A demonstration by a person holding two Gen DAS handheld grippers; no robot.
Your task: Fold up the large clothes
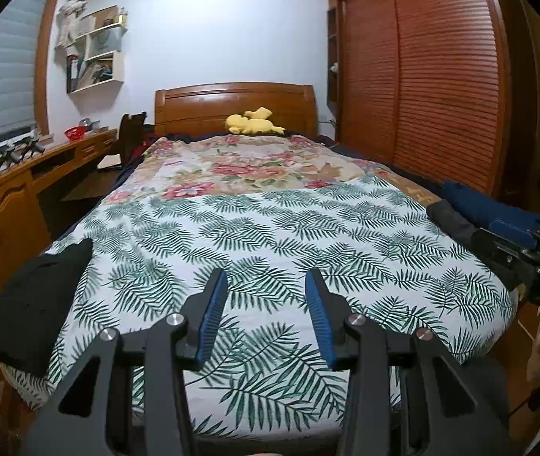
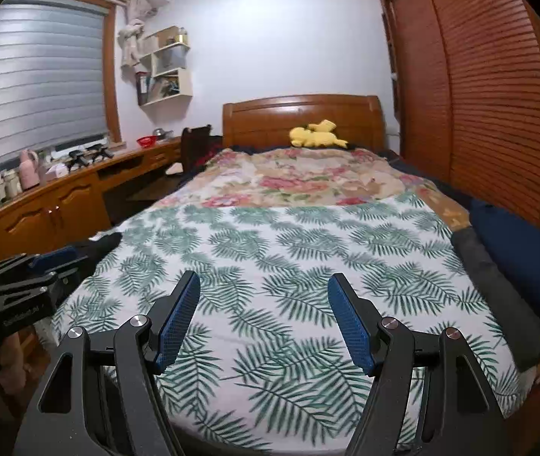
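Both tongs sit released over the foot of the bed, nothing between the pads; left gripper (image 1: 266,285) has a narrower gap than the right gripper (image 2: 264,288); black garment (image 1: 30,300) lies at the lower left of the left wrist frame, well apart from those fingers; folded navy clothes (image 2: 528,262) and a grey piece (image 2: 498,292) lie at the right edge; leaf-print sheet (image 1: 289,228) is underneath.

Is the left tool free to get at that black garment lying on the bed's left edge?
Probably yes. The left tool is open and empty, and only bare leaf-print sheet lies between it and the black garment.
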